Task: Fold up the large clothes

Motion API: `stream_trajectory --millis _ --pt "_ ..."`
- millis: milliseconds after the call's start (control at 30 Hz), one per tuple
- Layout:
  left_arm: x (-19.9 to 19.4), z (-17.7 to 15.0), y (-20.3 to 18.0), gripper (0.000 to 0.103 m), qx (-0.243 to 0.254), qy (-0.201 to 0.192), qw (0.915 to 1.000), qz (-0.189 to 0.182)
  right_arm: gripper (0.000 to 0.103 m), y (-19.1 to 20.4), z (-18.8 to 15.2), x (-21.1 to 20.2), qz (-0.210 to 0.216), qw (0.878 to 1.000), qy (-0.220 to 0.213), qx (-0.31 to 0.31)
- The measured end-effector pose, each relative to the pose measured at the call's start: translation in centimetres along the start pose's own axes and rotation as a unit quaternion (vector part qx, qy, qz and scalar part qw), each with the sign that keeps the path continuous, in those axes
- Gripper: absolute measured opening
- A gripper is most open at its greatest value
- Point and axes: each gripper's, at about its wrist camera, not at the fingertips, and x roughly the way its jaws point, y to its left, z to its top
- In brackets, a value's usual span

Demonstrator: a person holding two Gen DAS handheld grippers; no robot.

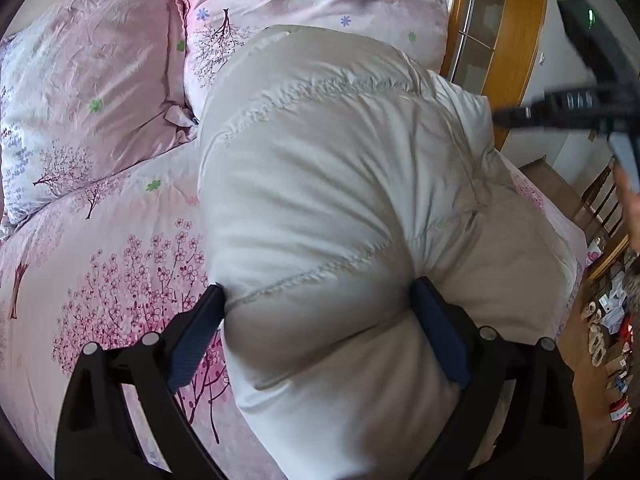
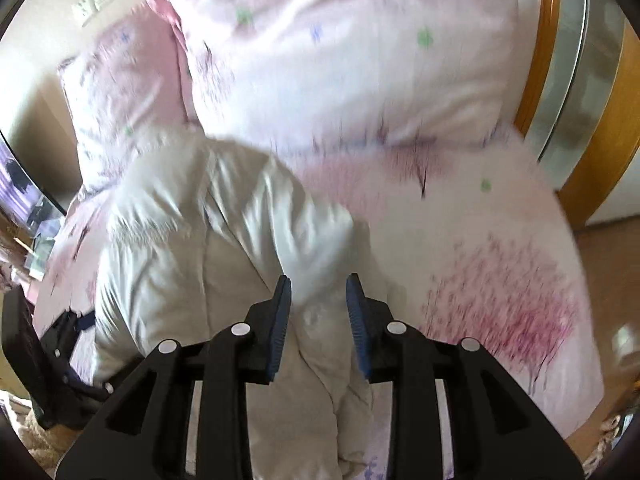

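Observation:
A puffy off-white quilted down jacket [image 1: 340,184] lies bunched on the pink floral bed. My left gripper [image 1: 320,300] has its wide-spread jaws pressed into a thick roll of the jacket, one blue pad on each side. In the right wrist view the jacket [image 2: 224,232] lies left of centre. My right gripper [image 2: 319,288] hovers just above it with a gap between its blue pads and nothing held. The right gripper also shows, blurred, at the right edge of the left wrist view [image 1: 580,108]. The left gripper shows at lower left of the right wrist view [image 2: 76,328].
Two pink floral pillows [image 1: 100,92] [image 1: 320,4] lie at the head of the bed. A wooden-framed door or cabinet [image 1: 516,40] stands beyond the bed's right side. Clutter lies on the wooden floor [image 1: 608,332] at the right. The bedcover [image 2: 500,280] is bare to the right of the jacket.

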Motion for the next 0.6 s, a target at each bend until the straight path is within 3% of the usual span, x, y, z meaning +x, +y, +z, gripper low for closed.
stream_trajectory --millis 100,267,400,600 --pt "0.1 0.0 0.0 0.094 0.0 0.0 1.0 0.0 0.029 1.2 1.2 -0.3 -0.012 0.999 -0.037 -0.017" --pt "0.1 0.0 -0.3 0.095 0.002 -0.003 1.0 0.002 0.029 2.2 1.3 5.4 -0.056 0.996 0.044 -0.047" --pt "0.1 0.1 -0.7 0.095 0.013 -0.008 0.9999 0.007 0.027 0.3 0.7 8.6 -0.022 0.993 0.116 -0.014" --pt "0.6 0.4 -1.3 0.096 0.021 -0.009 0.9997 0.011 0.027 -1.0 0.3 11.7 -0.001 0.987 0.161 -0.004"
